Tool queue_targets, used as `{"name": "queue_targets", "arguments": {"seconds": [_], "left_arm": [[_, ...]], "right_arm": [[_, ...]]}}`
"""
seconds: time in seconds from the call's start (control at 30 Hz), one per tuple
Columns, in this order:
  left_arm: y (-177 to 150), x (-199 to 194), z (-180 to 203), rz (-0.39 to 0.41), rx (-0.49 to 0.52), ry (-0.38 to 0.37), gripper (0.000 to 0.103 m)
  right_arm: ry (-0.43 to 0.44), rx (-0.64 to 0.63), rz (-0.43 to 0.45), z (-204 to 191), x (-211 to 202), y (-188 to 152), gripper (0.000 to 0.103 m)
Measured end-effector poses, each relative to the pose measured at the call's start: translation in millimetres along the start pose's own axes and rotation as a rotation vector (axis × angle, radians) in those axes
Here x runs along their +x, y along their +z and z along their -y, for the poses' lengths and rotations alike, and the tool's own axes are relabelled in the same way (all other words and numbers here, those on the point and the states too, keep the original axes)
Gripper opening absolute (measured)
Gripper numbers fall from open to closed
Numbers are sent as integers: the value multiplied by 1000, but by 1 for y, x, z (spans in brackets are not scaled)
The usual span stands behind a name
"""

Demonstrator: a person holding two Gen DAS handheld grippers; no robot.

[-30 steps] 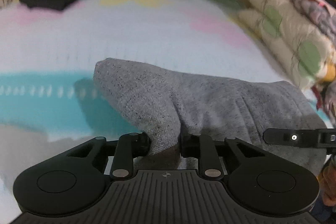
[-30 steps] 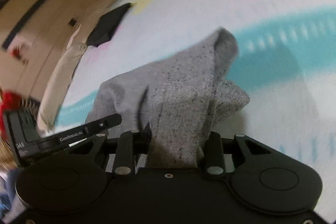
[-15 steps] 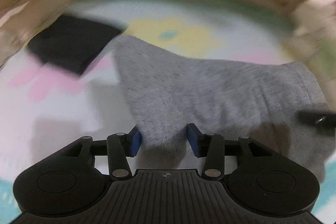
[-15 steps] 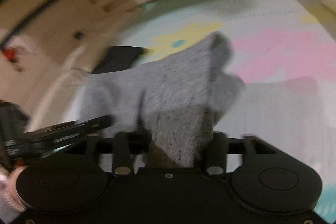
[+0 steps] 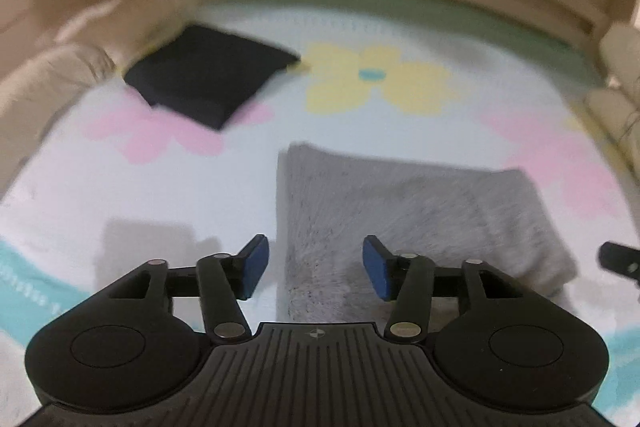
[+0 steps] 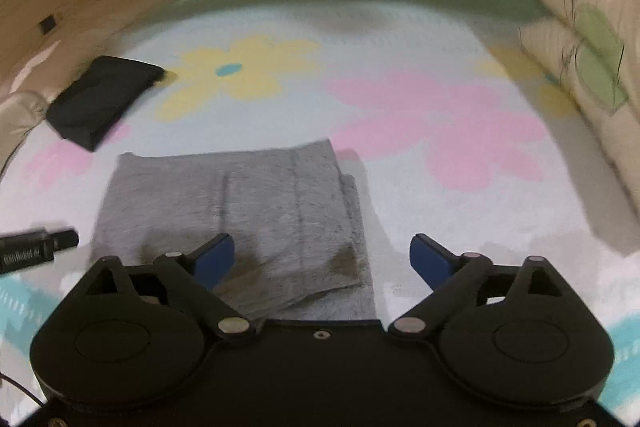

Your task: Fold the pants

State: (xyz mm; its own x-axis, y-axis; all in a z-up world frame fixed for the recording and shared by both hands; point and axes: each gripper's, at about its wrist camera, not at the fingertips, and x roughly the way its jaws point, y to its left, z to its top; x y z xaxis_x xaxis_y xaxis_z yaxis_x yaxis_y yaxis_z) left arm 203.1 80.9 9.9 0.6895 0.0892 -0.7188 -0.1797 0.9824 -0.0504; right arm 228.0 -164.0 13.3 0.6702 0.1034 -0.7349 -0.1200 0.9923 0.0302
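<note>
The grey pants [image 5: 400, 211] lie folded into a flat rectangle on the flowered play mat [image 5: 224, 195]; the right wrist view shows the same pants [image 6: 240, 207] with layered edges at its right side. My left gripper [image 5: 316, 267] hovers above the fold's near left corner, jaws opening, blue pads apart and off the cloth. My right gripper [image 6: 322, 261] hangs over the fold's near right edge, jaws opening wide, nothing pressed between them. Each view catches the other gripper's tip at its edge.
A folded black garment [image 5: 208, 75] lies on the mat at the far left, also the black garment [image 6: 100, 99] in the right wrist view. Rolled cream bedding with green spots [image 6: 588, 75] lines the right side. A beige wall and a cushion [image 5: 44, 79] border the mat.
Both grippers held raised grey cloth a second ago. They carried it forward, let go and opened, and the pants now lie flat and folded on the mat.
</note>
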Motion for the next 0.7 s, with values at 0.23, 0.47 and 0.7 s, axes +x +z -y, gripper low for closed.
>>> {"name": "queue_targets", "arguments": {"seconds": [0.23,0.47,0.7], "left_arm": [[-19,-55,18,152,54,83,71],[-37,-72,22,137,36,17,72],[-39,-59,23,84,14,-5,72]], "right_arm": [[-7,-4,58,-25,-50,-4,102],[27,10,45,-36,-72,-26,102],[-5,10,50,-37,-73,-35,102]]}}
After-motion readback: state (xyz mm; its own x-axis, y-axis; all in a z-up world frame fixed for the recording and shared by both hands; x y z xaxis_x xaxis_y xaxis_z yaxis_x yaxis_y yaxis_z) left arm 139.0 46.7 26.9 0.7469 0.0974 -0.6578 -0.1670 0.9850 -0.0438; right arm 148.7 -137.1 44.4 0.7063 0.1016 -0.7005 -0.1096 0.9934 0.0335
